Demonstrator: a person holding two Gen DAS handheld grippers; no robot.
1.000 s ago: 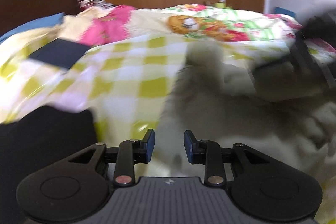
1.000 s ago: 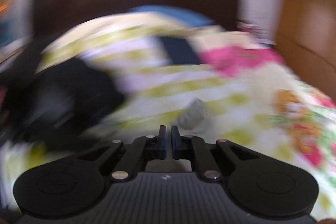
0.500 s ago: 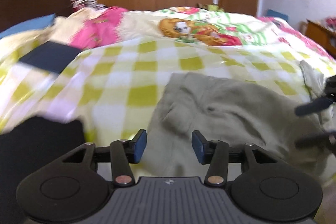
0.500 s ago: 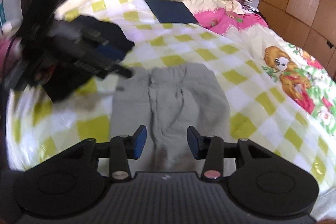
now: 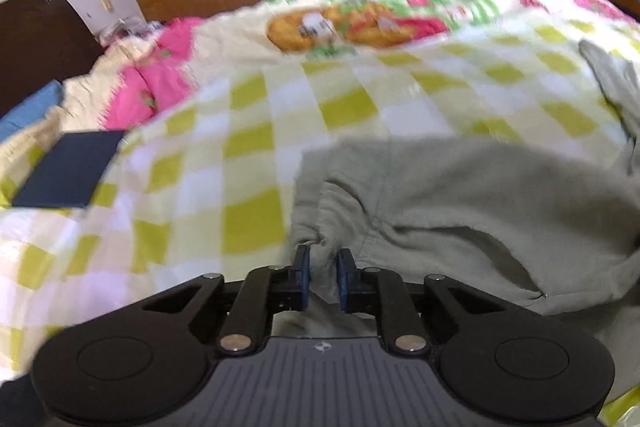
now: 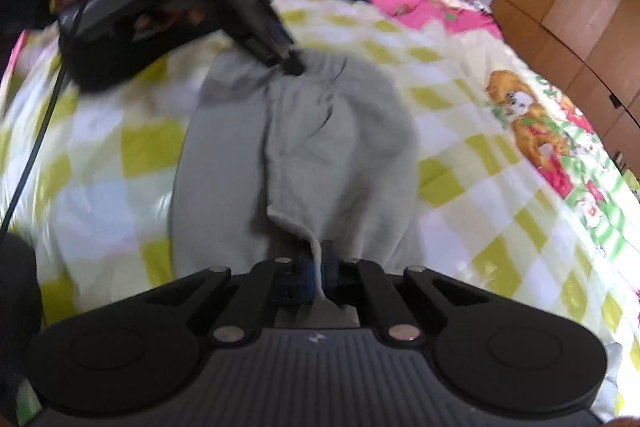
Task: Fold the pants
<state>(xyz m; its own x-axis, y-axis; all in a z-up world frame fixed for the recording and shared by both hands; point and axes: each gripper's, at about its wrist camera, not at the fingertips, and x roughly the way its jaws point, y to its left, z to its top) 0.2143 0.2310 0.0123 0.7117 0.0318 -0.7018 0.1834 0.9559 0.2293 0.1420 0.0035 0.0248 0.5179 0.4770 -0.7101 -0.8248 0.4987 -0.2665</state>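
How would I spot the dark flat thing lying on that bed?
Start at the dark wooden headboard and the blue pillow beside it. Just below, on the yellow-checked blanket, lies a navy rectangle. It alone is flat, sharp-cornered and plain, unlike the rumpled grey pants.

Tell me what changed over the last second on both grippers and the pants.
Both grippers came in onto the grey pants and went from open to gripping. The left gripper is closing on a bunched fold at one end; the right gripper is shut on a thin edge at the other. The pants, checked blanket and dark blue folded item kept their places.
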